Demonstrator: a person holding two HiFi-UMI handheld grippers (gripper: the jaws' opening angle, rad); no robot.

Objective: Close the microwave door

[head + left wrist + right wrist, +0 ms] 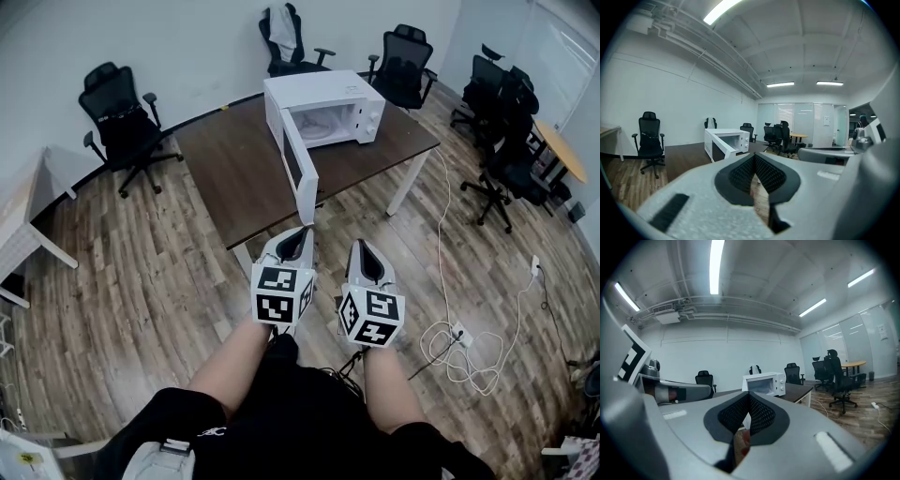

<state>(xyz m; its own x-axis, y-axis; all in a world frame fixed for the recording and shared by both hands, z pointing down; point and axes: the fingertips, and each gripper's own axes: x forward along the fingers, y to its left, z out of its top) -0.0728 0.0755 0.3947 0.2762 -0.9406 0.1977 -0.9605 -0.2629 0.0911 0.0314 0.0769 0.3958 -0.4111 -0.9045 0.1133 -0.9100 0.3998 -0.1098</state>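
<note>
Nearest the camera, black clothing and two bare forearms are seen in the head view; a small white logo [211, 432] on the dark fabric is too small to be read. Each hand is wrapped round a grey gripper, and a cube printed with black-and-white square markers is carried on each; only patterns, not letters, can be made out on them.

The left gripper [300, 234] is held level, and in its own view [754, 161] the two black ribbed pads are seen pressed together at the tips with nothing between them. The right gripper [362, 248] is held just beside it; in its view [748, 401] the pads likewise meet at the tips and nothing is gripped. Both are pointed towards the table and are kept apart from it.

Beyond them, a dark brown table [234, 169] on white legs is set on wood-plank flooring. The white microwave [323, 111] is placed near the table's far edge, and its door [298, 173] is swung wide open towards the person. Two round knobs [368, 117] are visible on its panel; any print there is too small to be read.

To the right, a white cable [459, 347] is coiled on the floor. Black office chairs [122, 117] are ranged along the far wall.
</note>
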